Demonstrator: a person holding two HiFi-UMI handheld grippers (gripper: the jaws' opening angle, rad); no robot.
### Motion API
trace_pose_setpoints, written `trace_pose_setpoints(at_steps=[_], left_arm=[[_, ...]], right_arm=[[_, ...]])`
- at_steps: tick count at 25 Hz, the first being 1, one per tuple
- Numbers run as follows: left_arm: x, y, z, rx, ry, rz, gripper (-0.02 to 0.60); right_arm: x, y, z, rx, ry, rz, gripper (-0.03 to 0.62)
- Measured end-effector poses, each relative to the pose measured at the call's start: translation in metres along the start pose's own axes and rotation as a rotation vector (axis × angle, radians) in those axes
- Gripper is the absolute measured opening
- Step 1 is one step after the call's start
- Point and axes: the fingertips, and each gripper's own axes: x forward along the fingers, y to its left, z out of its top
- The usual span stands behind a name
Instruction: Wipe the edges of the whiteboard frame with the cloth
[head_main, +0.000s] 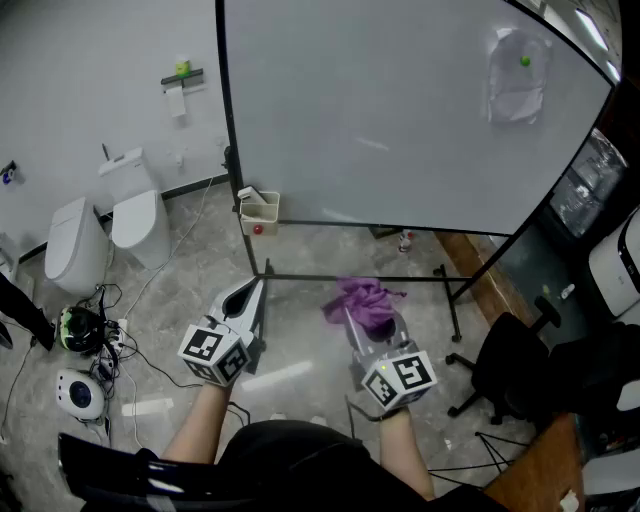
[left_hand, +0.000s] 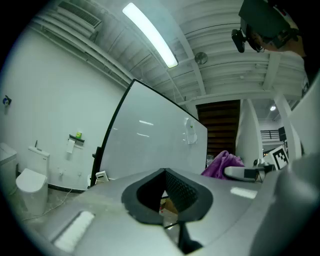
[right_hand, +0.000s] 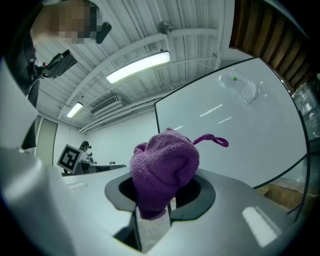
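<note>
A grey marbled floor (head_main: 300, 250) carries a big whiteboard (head_main: 400, 110) on a stand, its thin black frame (head_main: 228, 110) running down the left edge and along the bottom. A white toilet (head_main: 135, 215) stands on the floor to the left of the board against the wall, and a black office chair (head_main: 505, 370) stands by the board's lower right corner. The left claw (head_main: 260, 288) hangs in front of the board's lower left corner, its jaws pressed together with nothing between them, and it is clear of the frame. The right claw (right_hand: 152, 212) is just beside it on the right, pinching a purple cloth (head_main: 362, 303), which bunches up over the jaw tips with a small loop sticking out. In the head view the cloth sits below the board's bottom edge and apart from it, close to the stand's low crossbar (head_main: 400, 279); whether it touches that bar cannot be told. A small pale tray (head_main: 258, 210) hangs at the board's lower left corner, and a sheet of paper (head_main: 518, 80) is fixed near the upper right corner under a green dot.
</note>
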Motion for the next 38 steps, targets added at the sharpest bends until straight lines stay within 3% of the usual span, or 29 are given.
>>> trace_pose_setpoints(at_steps=[23, 38], left_arm=[[0.015, -0.026, -0.018, 0.025, 0.017, 0.057, 0.003], [0.023, -0.004, -0.020, 0.022, 0.006, 0.114, 0.003]], right_arm=[[-0.024, -0.032, -0.014, 0.051, 0.025, 0.056, 0.146], [0.000, -0.045, -0.014, 0.073, 0.023, 0.096, 0.147]])
